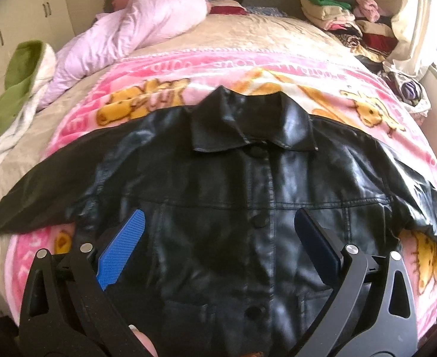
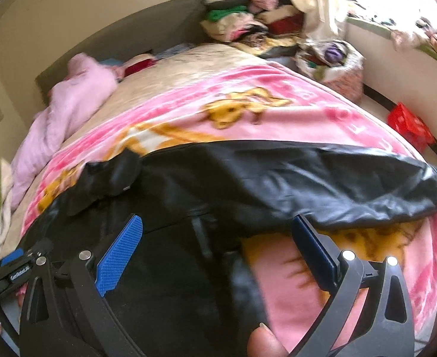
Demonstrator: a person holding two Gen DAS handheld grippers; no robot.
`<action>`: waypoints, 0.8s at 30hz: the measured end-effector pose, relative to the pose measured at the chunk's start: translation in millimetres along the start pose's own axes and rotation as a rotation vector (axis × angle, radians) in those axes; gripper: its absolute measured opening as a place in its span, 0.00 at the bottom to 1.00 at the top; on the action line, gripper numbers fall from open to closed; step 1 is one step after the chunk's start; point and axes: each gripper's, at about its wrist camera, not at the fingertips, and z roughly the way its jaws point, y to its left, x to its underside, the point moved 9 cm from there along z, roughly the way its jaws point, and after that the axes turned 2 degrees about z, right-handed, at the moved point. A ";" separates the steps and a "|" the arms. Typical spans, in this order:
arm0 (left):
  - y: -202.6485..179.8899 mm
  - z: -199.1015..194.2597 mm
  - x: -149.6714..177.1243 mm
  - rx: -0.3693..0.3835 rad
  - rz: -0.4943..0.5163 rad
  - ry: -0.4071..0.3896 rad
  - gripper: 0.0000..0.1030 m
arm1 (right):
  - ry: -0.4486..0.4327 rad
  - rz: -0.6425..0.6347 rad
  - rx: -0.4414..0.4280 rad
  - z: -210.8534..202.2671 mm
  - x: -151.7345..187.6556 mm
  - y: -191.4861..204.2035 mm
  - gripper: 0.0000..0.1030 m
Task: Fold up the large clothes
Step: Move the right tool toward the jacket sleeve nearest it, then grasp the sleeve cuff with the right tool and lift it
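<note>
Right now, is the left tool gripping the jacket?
No, the left tool is wide open above the jacket, nothing between its fingers.

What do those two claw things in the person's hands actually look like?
Both the left gripper and right gripper have black plastic forked frames with triangular cutouts and silver rivets. Each carries two flat fingers faced with bright blue, dimpled pads. No cables show.

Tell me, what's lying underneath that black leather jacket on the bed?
The black jacket lies spread, front up, on a pink cartoon blanket, which shows around its collar and sleeves. A beige bedcover shows beyond the blanket. Whatever lies directly under the jacket's body is covered.
</note>
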 end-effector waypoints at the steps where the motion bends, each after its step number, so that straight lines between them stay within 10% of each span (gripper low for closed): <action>1: -5.2 3.8 -0.7 0.007 0.003 0.004 0.92 | 0.000 0.019 0.010 2.1 -1.9 -9.0 0.96; 24: -82.2 56.4 7.0 0.072 0.070 0.066 0.92 | -0.015 0.585 0.347 21.9 6.3 -247.9 0.96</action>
